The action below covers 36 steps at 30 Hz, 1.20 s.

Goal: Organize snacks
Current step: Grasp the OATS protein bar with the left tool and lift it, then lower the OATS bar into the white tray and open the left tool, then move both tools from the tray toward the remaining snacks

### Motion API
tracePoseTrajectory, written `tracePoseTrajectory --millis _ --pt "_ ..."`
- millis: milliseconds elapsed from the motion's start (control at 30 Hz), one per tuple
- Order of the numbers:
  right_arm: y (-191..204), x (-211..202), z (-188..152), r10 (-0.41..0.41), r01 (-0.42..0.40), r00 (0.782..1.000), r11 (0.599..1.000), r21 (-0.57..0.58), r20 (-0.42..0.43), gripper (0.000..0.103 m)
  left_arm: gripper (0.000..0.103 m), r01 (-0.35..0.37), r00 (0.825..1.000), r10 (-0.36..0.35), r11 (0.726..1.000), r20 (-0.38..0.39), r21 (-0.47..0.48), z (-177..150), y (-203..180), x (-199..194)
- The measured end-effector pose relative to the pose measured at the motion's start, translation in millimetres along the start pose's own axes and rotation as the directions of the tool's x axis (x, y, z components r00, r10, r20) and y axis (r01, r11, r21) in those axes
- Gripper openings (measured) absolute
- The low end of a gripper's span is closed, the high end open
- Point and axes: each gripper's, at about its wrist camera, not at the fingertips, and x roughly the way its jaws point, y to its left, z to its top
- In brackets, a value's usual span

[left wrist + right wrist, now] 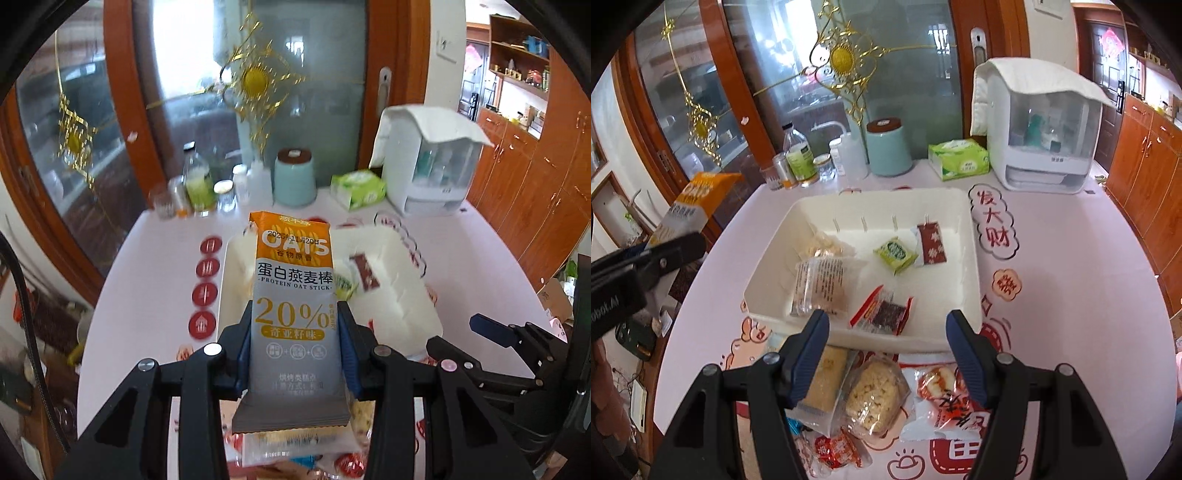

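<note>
My left gripper [295,317] is shut on a grey and orange protein oat stick [293,295], holding it upright above the table. The right wrist view shows that gripper [665,254] and the oat stick [698,199] raised at the left, beside the table. The white tray [879,194] holds a green packet [895,254], a red-brown packet [931,245], a clear-wrapped cake [820,284] and a red-striped packet [882,314]. My right gripper [886,321] stands open over the tray's front edge, with nothing between its fingers. Below it lie a yellow bar [825,380], a puffed-rice cake [875,395] and a red-and-white packet [938,384].
Along the back of the pink table [1071,295] stand bottles [799,155], a teal canister [888,147], a green tissue box [960,158] and a white appliance [1045,147] under a cloth. A glass door is behind them. The table edge curves away at the left and right.
</note>
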Motion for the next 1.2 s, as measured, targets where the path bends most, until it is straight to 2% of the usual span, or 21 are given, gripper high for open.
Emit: tracePoseTrajectory --millis 167,400,433,467,500,533,567,833,1200 --pt "-3.3 -12.4 27.2 -0.03 0.03 0.999 1.0 -0.003 0.044 0.067 0.039 -0.012 0.999 0.011 1.0 0.047 0.024 28.2 -5.2 -1.1" --pt "-0.4 -29.7 66.1 -0.067 0.068 0.99 0.998 -0.008 0.123 0.067 0.04 -0.039 0.998 0.038 0.999 0.059 0.018 56.1 -6.9 15.9" --pt "0.9 -30.9 71.2 -0.076 0.078 0.989 0.997 -0.013 0.13 0.067 0.044 -0.047 0.997 0.046 0.999 0.061 0.016 59.1 -6.4 18.3" --pt "2.3 -31.5 75.7 -0.085 0.088 0.987 0.996 -0.017 0.135 0.067 0.06 -0.052 0.997 0.051 0.999 0.059 0.014 60.5 -5.6 20.1" --pt "3.7 -32.2 77.9 -0.09 0.094 0.986 0.995 -0.02 0.137 0.067 0.071 -0.06 0.997 0.06 0.998 0.058 0.006 61.8 -4.2 22.8" --pt "5.8 -32.3 81.1 -0.098 0.103 0.986 0.994 -0.025 0.137 0.067 0.089 -0.071 0.995 0.071 0.997 0.063 -0.004 62.0 -2.8 23.4" --pt "7.4 -32.1 82.7 -0.104 0.109 0.985 0.994 -0.029 0.136 0.067 0.096 -0.084 0.994 0.085 0.996 0.076 -0.017 61.7 -1.1 23.1" --pt "14.5 -29.4 80.6 -0.119 0.125 0.986 0.991 -0.046 0.119 0.067 0.098 -0.111 0.992 0.112 0.994 0.05 -0.013 46.4 9.5 26.2" --pt "23.1 -42.2 61.8 -0.095 0.102 0.99 0.993 -0.058 0.105 0.067 0.098 -0.14 0.988 0.142 0.989 0.055 -0.052 18.2 24.5 -8.5"
